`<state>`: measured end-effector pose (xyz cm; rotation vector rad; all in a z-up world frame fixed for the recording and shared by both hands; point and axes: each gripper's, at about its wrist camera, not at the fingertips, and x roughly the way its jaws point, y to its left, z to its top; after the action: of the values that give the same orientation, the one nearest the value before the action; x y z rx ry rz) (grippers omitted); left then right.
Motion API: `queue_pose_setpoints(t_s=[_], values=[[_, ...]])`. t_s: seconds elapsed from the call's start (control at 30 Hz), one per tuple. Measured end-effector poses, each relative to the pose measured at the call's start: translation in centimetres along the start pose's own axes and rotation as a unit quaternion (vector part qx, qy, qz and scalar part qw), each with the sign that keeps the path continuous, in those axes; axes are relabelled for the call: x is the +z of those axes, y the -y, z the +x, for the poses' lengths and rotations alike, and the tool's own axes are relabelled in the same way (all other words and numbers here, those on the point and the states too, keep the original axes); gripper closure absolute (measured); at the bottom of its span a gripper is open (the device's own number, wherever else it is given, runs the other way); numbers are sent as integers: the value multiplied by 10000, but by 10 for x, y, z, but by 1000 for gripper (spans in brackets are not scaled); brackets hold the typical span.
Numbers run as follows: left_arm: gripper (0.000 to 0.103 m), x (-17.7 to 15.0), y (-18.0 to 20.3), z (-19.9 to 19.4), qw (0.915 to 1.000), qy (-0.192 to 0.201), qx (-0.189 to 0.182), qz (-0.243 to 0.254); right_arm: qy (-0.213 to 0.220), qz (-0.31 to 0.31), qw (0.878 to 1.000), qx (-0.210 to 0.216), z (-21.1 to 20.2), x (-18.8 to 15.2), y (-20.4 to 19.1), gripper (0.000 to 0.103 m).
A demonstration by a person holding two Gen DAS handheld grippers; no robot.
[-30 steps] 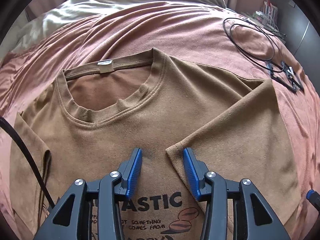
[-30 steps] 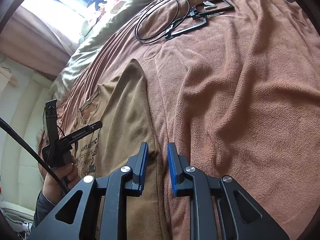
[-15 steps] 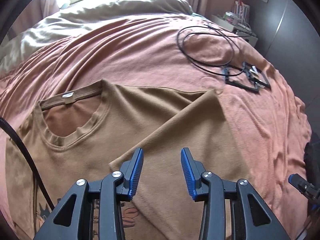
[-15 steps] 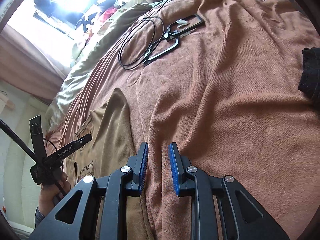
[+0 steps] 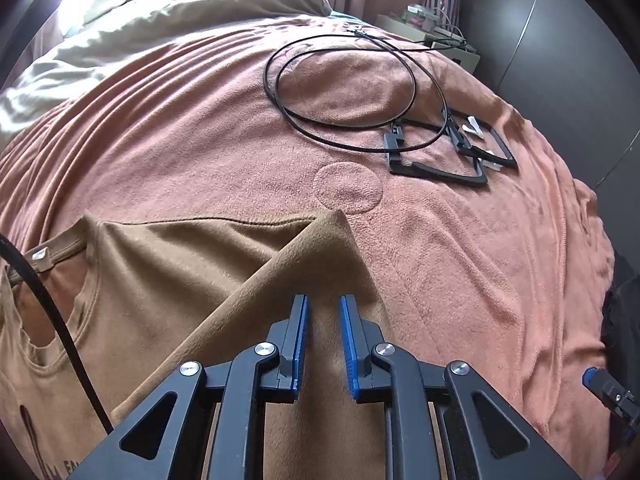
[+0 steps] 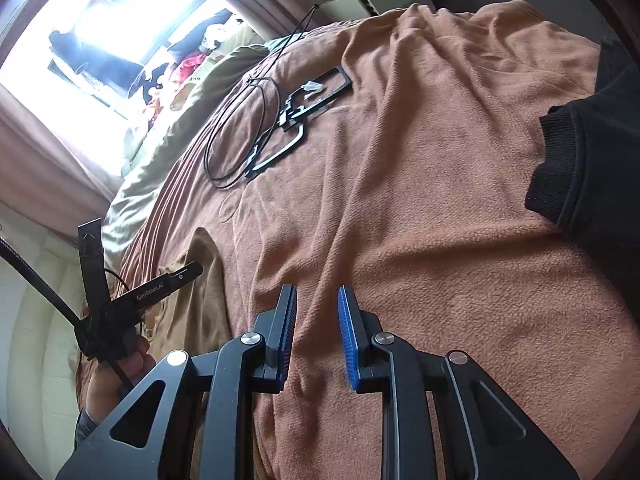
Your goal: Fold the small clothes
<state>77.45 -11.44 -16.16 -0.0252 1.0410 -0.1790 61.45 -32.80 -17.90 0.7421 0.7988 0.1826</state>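
Left gripper (image 5: pixel 323 344) fingers over folded T-shirt (image 5: pixel 160 300), right gripper (image 6: pixel 317 336) fingers over blanket (image 6: pixel 420 240)

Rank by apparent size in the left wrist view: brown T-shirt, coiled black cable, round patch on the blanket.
1. brown T-shirt, largest, though it lies nearest the camera
2. coiled black cable
3. round patch, smallest

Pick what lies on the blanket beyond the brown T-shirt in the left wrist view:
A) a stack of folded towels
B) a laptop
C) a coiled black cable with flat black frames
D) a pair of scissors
C: a coiled black cable lies on the pink blanket past the folded-over T-shirt, with flat black frames beside it.
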Motion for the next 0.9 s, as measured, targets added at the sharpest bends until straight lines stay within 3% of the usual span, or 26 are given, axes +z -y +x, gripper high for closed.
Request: queue_pose_setpoints(t_s=[0.5,0.8,0.9], values=[[85,30,3,32,9998,-48,28,-208,-107,198,9997,102,-9,0,3,84],[81,16,-7,-18,9996,115,32,-256,-40,8,9998,168,-14,2,-8,84],[69,6,-20,-44,9991,176,36,-373,-64,-71,9997,218,-15,0,-15,68]])
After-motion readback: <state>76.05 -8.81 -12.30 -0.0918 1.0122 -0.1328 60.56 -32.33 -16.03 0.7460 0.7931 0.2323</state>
